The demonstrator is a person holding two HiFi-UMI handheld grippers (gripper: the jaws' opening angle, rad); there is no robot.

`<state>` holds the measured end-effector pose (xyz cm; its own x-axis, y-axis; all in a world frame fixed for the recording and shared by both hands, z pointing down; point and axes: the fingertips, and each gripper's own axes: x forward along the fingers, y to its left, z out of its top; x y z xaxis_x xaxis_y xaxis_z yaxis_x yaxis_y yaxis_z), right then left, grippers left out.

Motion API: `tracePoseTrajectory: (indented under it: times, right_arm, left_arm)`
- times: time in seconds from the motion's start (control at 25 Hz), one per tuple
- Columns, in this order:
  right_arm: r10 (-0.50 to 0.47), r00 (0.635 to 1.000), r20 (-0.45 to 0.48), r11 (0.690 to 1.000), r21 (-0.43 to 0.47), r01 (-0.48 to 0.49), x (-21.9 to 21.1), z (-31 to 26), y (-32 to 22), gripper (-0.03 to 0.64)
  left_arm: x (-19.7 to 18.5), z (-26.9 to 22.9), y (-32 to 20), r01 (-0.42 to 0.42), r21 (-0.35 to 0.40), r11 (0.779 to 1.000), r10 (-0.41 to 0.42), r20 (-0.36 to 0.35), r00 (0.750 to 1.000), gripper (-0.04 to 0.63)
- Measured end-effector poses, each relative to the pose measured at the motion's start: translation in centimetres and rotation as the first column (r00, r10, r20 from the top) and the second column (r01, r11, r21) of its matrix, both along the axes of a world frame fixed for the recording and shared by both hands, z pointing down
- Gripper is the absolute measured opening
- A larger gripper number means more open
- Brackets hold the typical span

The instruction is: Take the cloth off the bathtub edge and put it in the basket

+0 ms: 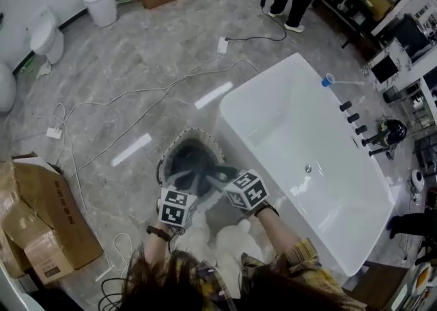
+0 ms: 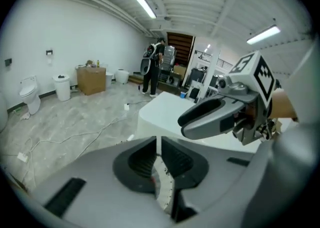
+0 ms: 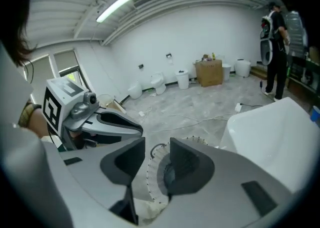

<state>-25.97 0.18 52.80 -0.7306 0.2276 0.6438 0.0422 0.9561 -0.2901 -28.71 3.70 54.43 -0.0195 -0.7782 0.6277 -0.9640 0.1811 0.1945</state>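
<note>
Your left gripper (image 2: pixel 156 147) has its jaws all but together, with nothing caught in the narrow slit between them. Your right gripper (image 3: pixel 156 151) has its jaws apart and equally empty. Both hang side by side, tilted downward. Just ahead of and below both sets of jaws, the basket (image 1: pixel 166 159) stands on the floor (image 1: pixel 136 50), its pale rim visible through each gap. The cloth (image 1: pixel 194 166) lies in it as a dark heap, in front of your jaws and touched by neither. To the right of your right jaws, close beside the basket, the bathtub (image 1: pixel 273 91) shows a bare white edge with nothing draped over it. Judging from that, the job looks finished: the cloth is off the edge and in the basket, you have let go, and nothing seems left except drawing your hands clear. Farther ahead, cables (image 1: pixel 157 98) trail across the floor.
</note>
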Motion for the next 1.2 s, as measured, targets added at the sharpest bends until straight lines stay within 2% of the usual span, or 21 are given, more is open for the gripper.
tracePoseTrajectory:
  times: [0.16,0.32,0.4,0.56,0.68,0.76,0.84,0.96,1.2]
  right_arm:
    - [0.068,0.982,0.179,0.998,-0.01,-0.067,0.9,-8.9,0.0,0.146]
    - [0.1,0.919,0.381,0.994,0.012,-0.113,2.0,-17.6,0.0,0.118]
    - [0.112,0.879,0.464,0.99,0.026,-0.14,2.7,-21.3,0.1,0.094]
    - [0.131,0.798,0.589,0.986,0.009,-0.168,4.7,-27.3,1.0,0.048]
    - [0.142,0.738,0.66,0.978,0.022,-0.208,6.4,-30.9,1.7,0.042]
    - [0.143,0.703,0.696,0.971,0.038,-0.236,7.2,-32.7,2.1,0.037]
    - [0.137,0.69,0.711,0.963,0.069,-0.262,8.0,-33.7,2.4,0.033]
    - [0.134,0.692,0.709,0.955,0.095,-0.282,9.2,-34.0,2.5,0.022]
    - [0.149,0.722,0.676,0.954,0.093,-0.284,10.0,-33.0,2.5,0.015]
  left_arm:
    - [0.7,-8.3,-0.5,0.005,0.141,0.99,-0.006,0.008,1.0,0.037]
    - [2.5,-16.0,-1.2,-0.058,0.289,0.956,0.052,0.027,0.998,0.037]
    - [3.6,-19.4,-1.5,-0.102,0.365,0.926,0.092,0.045,0.995,0.037]
    - [5.4,-25.7,-1.3,-0.154,0.528,0.835,0.132,0.078,0.988,0.037]
    - [6.5,-29.5,-0.7,-0.174,0.609,0.774,0.144,0.098,0.985,0.037]
    - [7.1,-31.2,-0.3,-0.179,0.637,0.75,0.141,0.11,0.984,0.037]
    - [8.0,-32.3,-0.1,-0.179,0.659,0.731,0.141,0.111,0.984,0.037]
    - [9.5,-33.1,0.2,-0.183,0.674,0.715,0.129,0.129,0.983,0.033]
    - [10.9,-33.8,0.8,-0.19,0.661,0.726,0.092,0.18,0.979,0.02]
